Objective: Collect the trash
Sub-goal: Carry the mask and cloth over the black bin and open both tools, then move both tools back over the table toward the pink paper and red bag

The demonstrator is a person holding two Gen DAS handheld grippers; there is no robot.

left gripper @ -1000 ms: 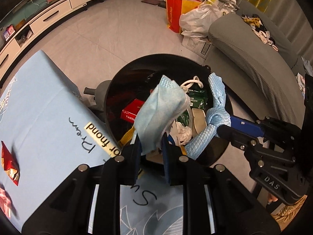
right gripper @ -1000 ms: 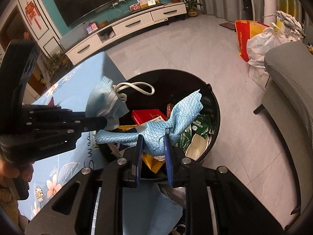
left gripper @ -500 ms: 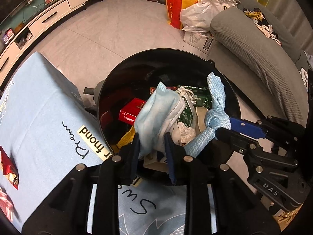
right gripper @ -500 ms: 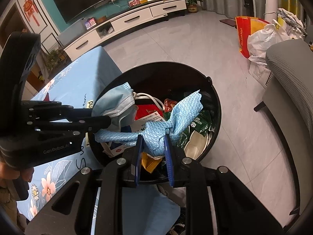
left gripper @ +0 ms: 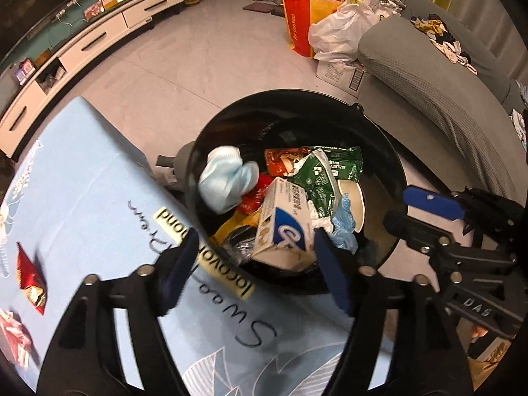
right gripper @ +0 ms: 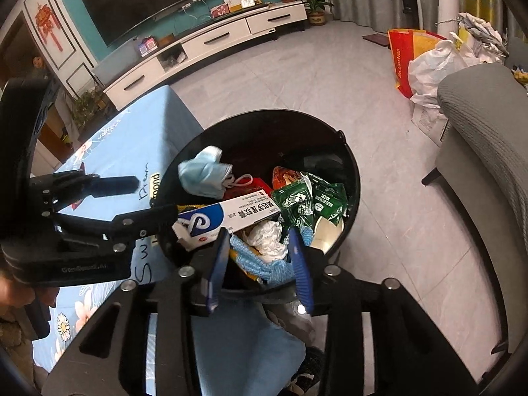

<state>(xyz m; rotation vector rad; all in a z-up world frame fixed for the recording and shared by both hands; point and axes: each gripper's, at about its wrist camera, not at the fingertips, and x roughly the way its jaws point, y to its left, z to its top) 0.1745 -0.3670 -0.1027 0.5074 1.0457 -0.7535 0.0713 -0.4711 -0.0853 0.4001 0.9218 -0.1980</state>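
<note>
Blue mask [left gripper: 227, 178] and cloth [right gripper: 264, 262] lie in the black bin [left gripper: 379, 138], apparently dropped; both grippers opening, empty.

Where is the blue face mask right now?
The mask lies inside the black bin, at its left side in both wrist views, next to the white-and-blue box and close to the table edge.

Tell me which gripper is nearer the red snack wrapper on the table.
Left. The left gripper hovers at the table's edge, beside the wrapper; the right gripper sits over the bin, farther away.
</note>
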